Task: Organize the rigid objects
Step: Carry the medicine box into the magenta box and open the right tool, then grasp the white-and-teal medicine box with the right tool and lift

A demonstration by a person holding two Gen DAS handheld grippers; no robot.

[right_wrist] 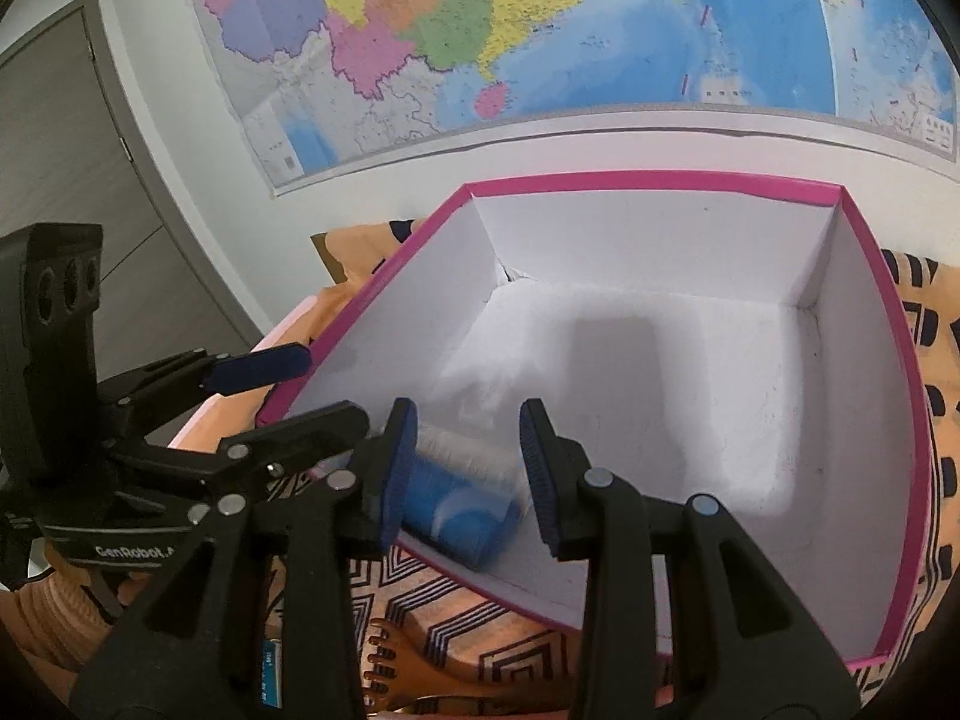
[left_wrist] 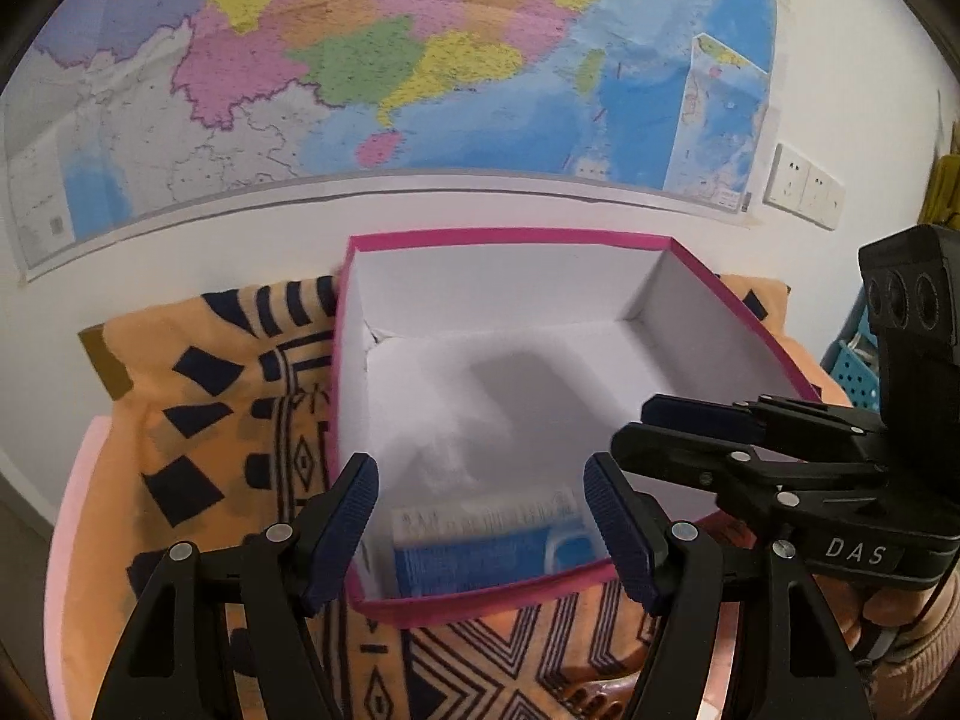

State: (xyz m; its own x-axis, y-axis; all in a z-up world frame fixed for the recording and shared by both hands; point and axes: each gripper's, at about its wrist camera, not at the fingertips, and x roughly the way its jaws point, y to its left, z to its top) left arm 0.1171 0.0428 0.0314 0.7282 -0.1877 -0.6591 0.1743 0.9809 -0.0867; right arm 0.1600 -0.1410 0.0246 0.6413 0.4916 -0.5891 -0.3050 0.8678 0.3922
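Blue-and-white packet (right_wrist: 462, 498) lies in my pink box (left_wrist: 384, 240); left gripper (left_wrist: 480, 525) wide, right gripper (right_wrist: 468, 468) half-open, both empty, ready for more.

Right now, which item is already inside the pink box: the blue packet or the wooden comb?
The blue packet lies inside the pink box, by its near wall; the wooden comb lies outside on the patterned cloth.

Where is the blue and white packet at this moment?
The blue and white packet lies inside the pink box, against its near wall; in the right wrist view it sits in the near left corner, beside the right gripper.
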